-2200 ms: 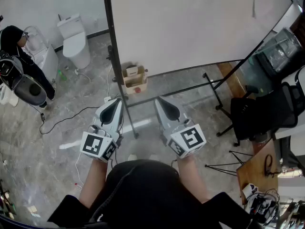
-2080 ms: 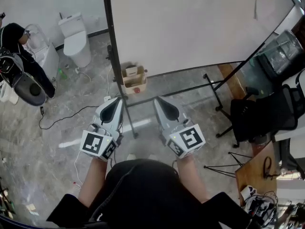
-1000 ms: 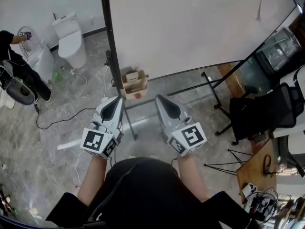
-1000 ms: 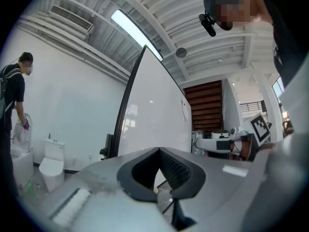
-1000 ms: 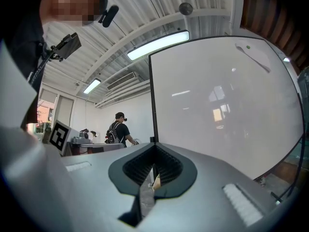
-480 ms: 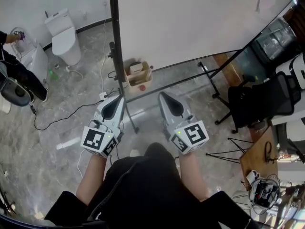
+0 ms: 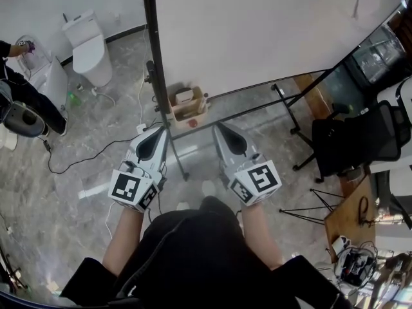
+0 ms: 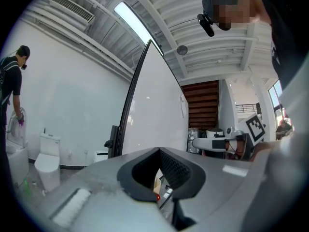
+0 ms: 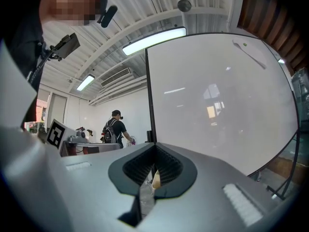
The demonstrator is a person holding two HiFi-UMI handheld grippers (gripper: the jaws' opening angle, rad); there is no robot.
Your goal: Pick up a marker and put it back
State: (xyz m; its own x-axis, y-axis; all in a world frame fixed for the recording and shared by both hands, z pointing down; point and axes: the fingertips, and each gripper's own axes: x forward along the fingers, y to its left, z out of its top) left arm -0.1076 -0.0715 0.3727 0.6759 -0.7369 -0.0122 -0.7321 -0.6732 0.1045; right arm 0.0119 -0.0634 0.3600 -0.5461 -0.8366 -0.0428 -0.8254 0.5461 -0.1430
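The person's two bare forearms reach forward from a dark top, each hand tucked behind its gripper's cube of square markers. The left gripper [image 7: 161, 131] and the right gripper [image 7: 218, 127] are held level and side by side over the grey stone floor [image 7: 77, 205]. They are apart from each other, with their noses aimed ahead and turned slightly inward. In its own view the left gripper [image 8: 158, 150] has its tongs pressed together at the tips with nothing between them, and the right gripper [image 9: 154, 146] is likewise closed and empty. Just beyond the two noses, at the foot of the black post [image 7: 154, 63], sits a small open cardboard box [image 7: 177, 112]. It holds a white block [image 7: 184, 96] and a small red thing [image 7: 191, 116]. A marker cannot be told apart among the box's contents at this size, so where it lies and which way it points cannot be read; neither gripper holds one. Behind the box rises the big whiteboard [image 7: 257, 31], tilted on its black stand. A cable [image 7: 84, 162] trails over the floor to the left. Farther off stand a white toilet [image 7: 87, 44] at the wall and a black chair [image 7: 360, 140] at the right. A second person [image 7: 19, 98] in dark clothes bends at the far left edge.
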